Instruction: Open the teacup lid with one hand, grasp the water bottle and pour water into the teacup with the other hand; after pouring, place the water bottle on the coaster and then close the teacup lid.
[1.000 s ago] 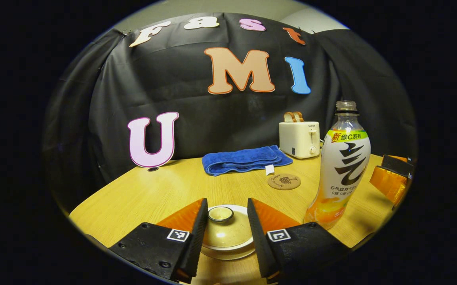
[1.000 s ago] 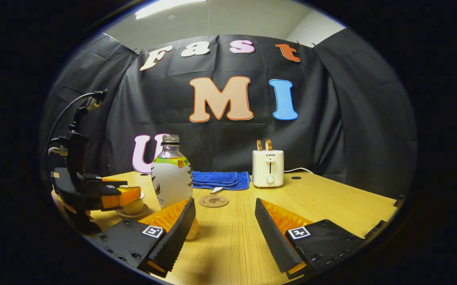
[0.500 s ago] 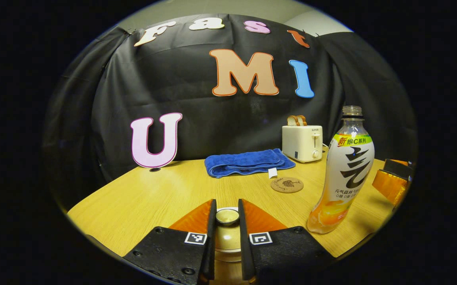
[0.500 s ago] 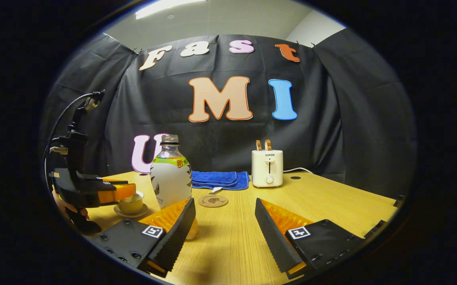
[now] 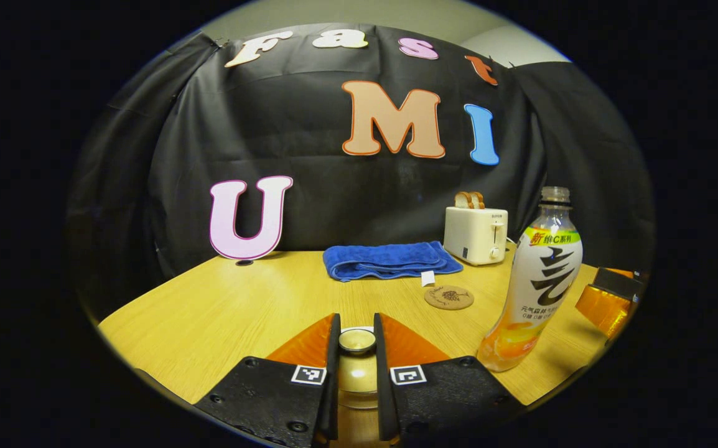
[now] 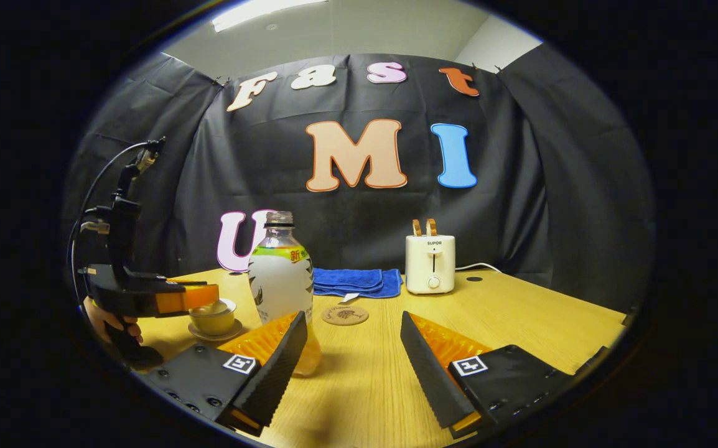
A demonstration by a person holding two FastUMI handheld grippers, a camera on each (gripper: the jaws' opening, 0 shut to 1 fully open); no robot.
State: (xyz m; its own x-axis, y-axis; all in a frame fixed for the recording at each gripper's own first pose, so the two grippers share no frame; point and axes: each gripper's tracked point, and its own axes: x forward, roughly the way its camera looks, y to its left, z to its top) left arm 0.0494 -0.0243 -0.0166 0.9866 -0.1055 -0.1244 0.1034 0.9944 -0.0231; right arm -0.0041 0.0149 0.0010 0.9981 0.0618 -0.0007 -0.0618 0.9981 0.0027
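The teacup lid (image 5: 357, 341) is a small cream dome with a ringed knob, and my left gripper (image 5: 356, 348) is pinching that knob, one black finger pressed on either side. In the right gripper view the lid looks raised just clear of the teacup (image 6: 213, 318), a squat cream cup on a matching saucer; how far it has come off I cannot tell. I judge this to be the first step, opening the lid.

Just to the right of my left gripper, and a little ahead, stands the water bottle (image 5: 535, 285). It is upright, uncapped, clear plastic with a white label, a green band near the shoulder and orange toward the base. My right gripper (image 6: 354, 358) has its fingers spread wide with nothing between them. The bottle sits just ahead of its left finger, partly hidden behind it.

The next move, as I see it, calls for carrying the lid up and aside, then swinging my right gripper left to bring the bottle's body between its fingers before they close.

Ahead of both grippers, on the wooden table (image 6: 521, 317), lies a round cork coaster (image 5: 449, 297), where the bottle must end. Beyond it are a folded blue towel (image 5: 390, 260) and a cream toaster (image 5: 476, 234) holding two slices.
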